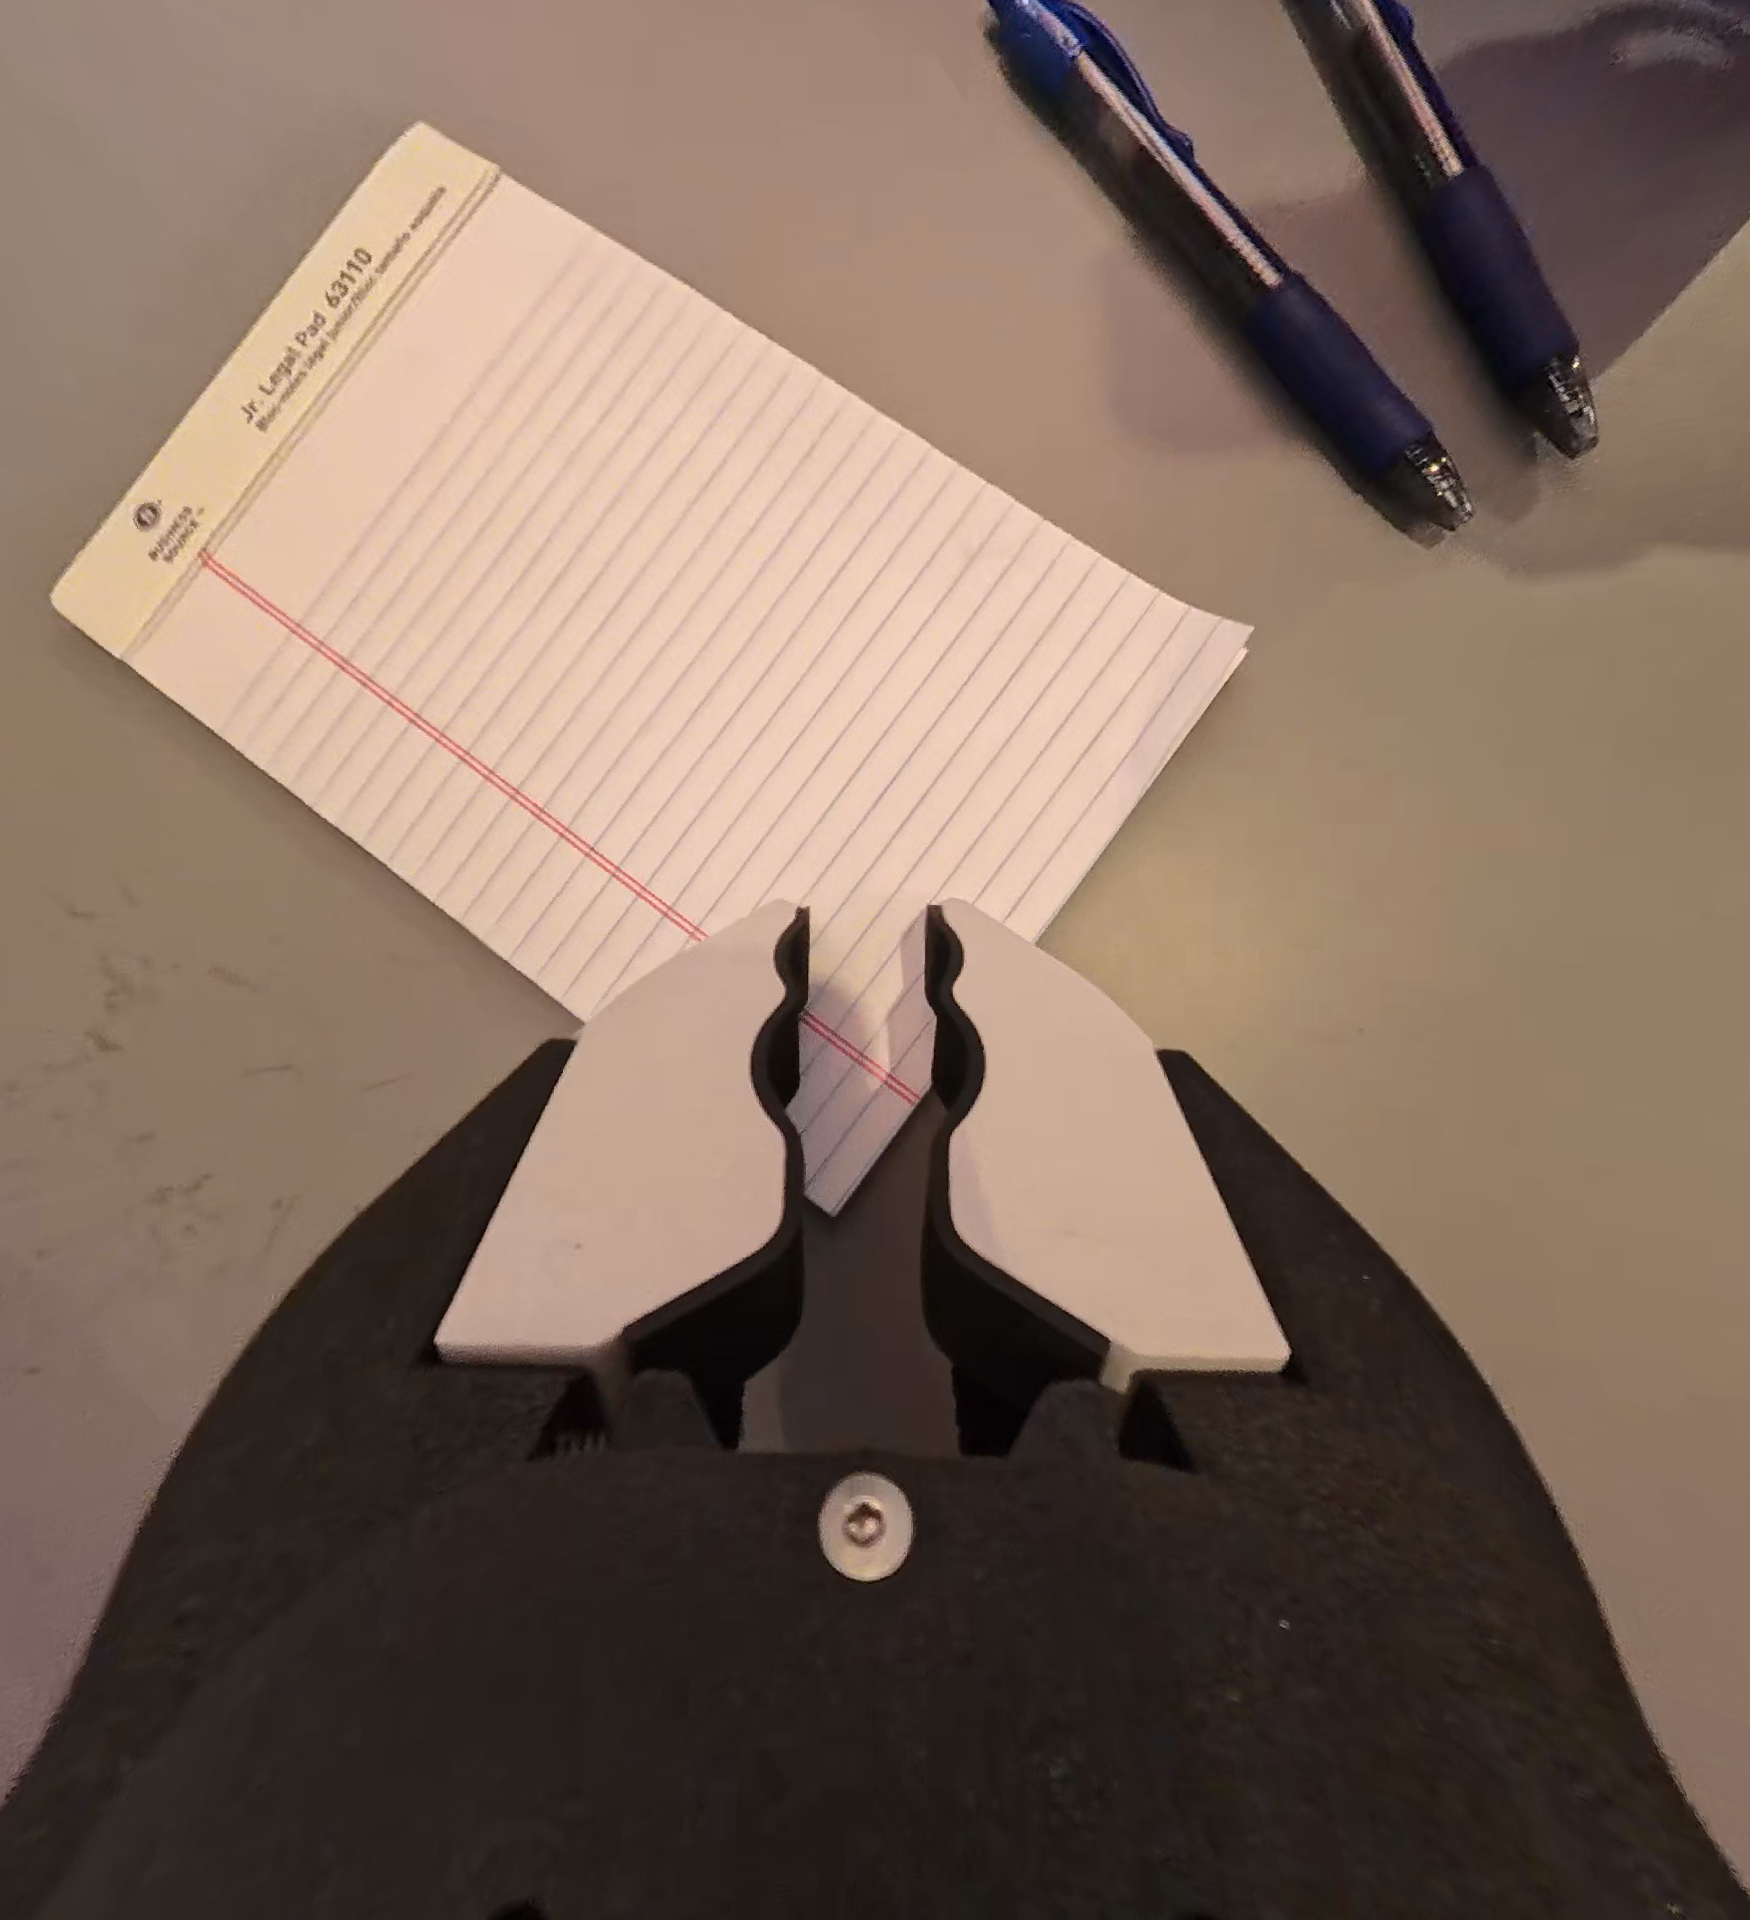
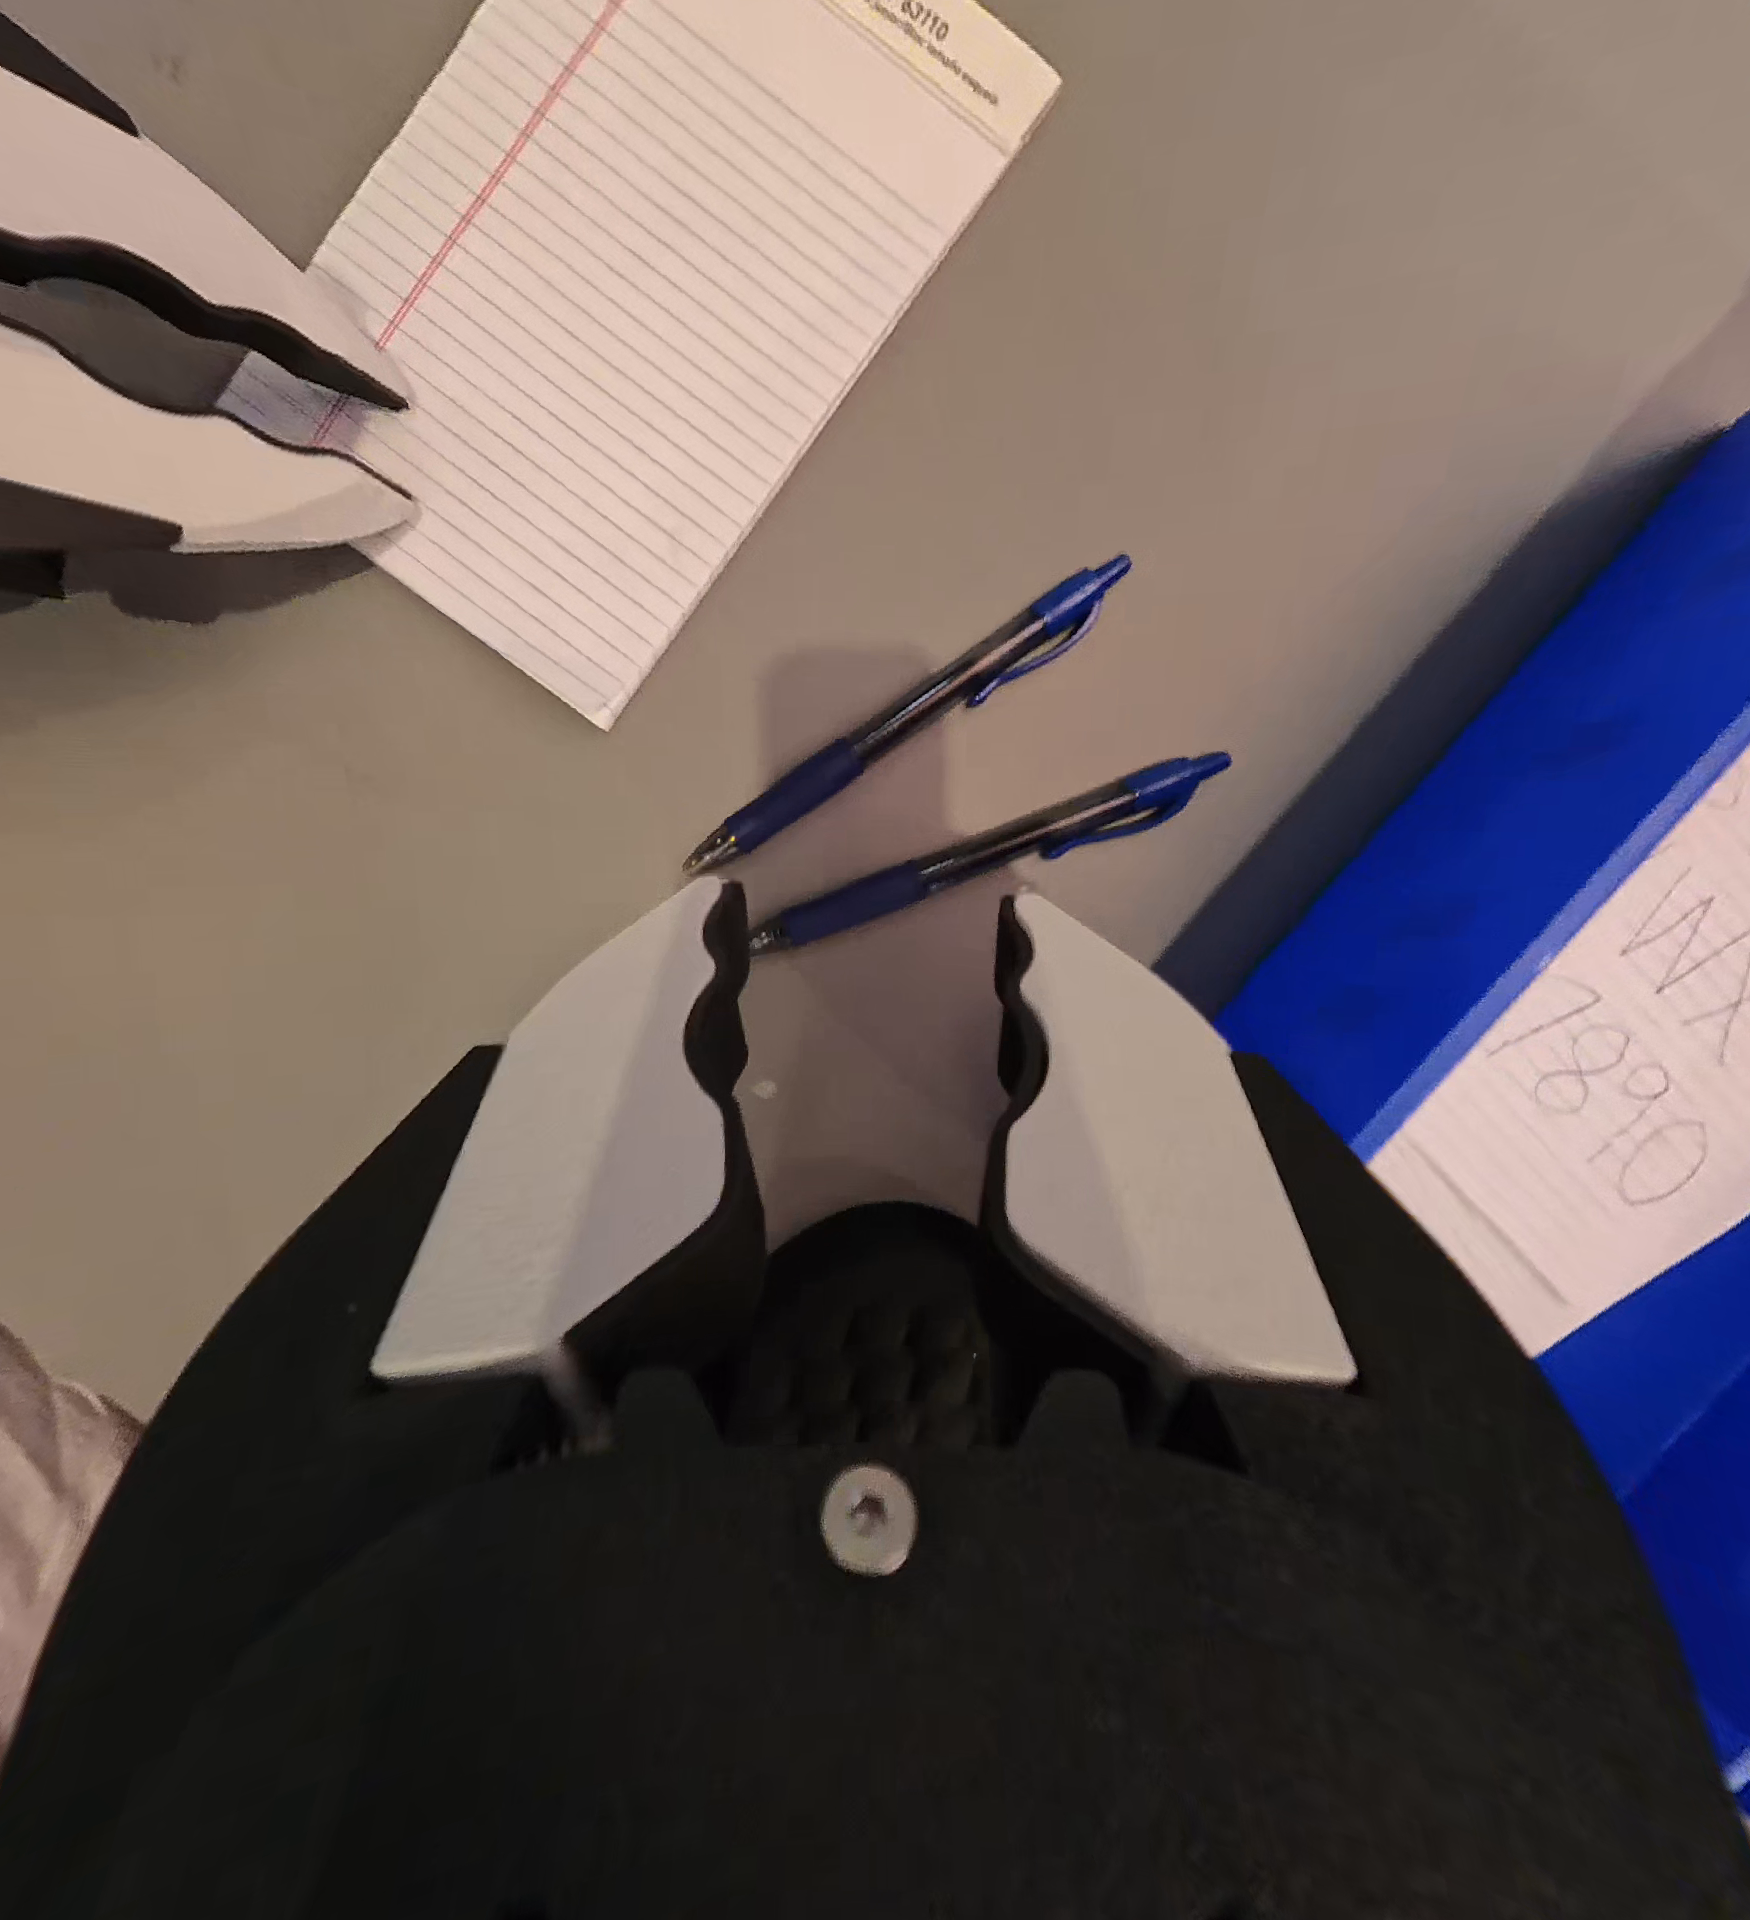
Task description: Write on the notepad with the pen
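Right gripper [image 2: 863, 902]: jaws spread wide, nothing held; poised above the grey table [image 2: 227, 935], just short of the near pen's tip.

Near pen [image 2: 996, 847]: blue, laid flat on the table, untouched.

Far pen [image 2: 912, 717]: blue, laid roughly parallel beside the first, between it and the notepad.

Left gripper [image 1: 863, 914]: jaws narrowly parted over the notepad's near corner; contact cannot be judged.

Notepad [image 1: 642, 582]: white, lined, blank, laid askew.

Blue bin [image 2: 1577, 831]: seen at far right, paper label attached.
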A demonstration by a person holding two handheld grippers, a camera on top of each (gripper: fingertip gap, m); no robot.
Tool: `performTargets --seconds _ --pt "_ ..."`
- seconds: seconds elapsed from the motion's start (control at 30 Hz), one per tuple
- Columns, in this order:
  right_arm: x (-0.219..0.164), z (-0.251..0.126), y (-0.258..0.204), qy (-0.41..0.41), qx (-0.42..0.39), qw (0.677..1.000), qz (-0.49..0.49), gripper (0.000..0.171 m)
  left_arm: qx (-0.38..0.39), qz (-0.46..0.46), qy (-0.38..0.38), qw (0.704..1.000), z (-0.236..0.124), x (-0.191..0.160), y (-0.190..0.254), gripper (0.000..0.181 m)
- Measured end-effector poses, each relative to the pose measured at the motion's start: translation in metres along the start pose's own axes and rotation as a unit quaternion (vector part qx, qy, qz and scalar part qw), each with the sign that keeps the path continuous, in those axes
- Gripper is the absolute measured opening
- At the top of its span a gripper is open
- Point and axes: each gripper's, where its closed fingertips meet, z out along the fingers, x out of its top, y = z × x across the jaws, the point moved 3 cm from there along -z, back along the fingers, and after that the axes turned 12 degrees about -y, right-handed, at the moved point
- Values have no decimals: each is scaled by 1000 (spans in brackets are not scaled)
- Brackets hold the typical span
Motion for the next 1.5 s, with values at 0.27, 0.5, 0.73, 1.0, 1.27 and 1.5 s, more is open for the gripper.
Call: performTargets --seconds 0.27,0.5,0.73,1.0,1.27,1.5 --pt "-21 -7 14 -25 10 998 54 46 -12 -45 22 999 -8 -3 -6 18" --pt "-22 10 22 -60 30 991 116 40 -71 -97 131 984 -56 29 16 19" --pt "-4 11 13 -48 7 993 112 32 -33 -38 24 998 -9 57 51 12" --pt "-4 21 4 -29 -22 996 79 31 -66 -61 43 995 -4 66 59 18" --pt "-26 -63 26 119 -42 989 72 29 -77 -71 50 993 -12 49 59 19" --pt "-94 -118 177 108 -142 961 212 47 -43 -114 73 990 -55 20 34 25"
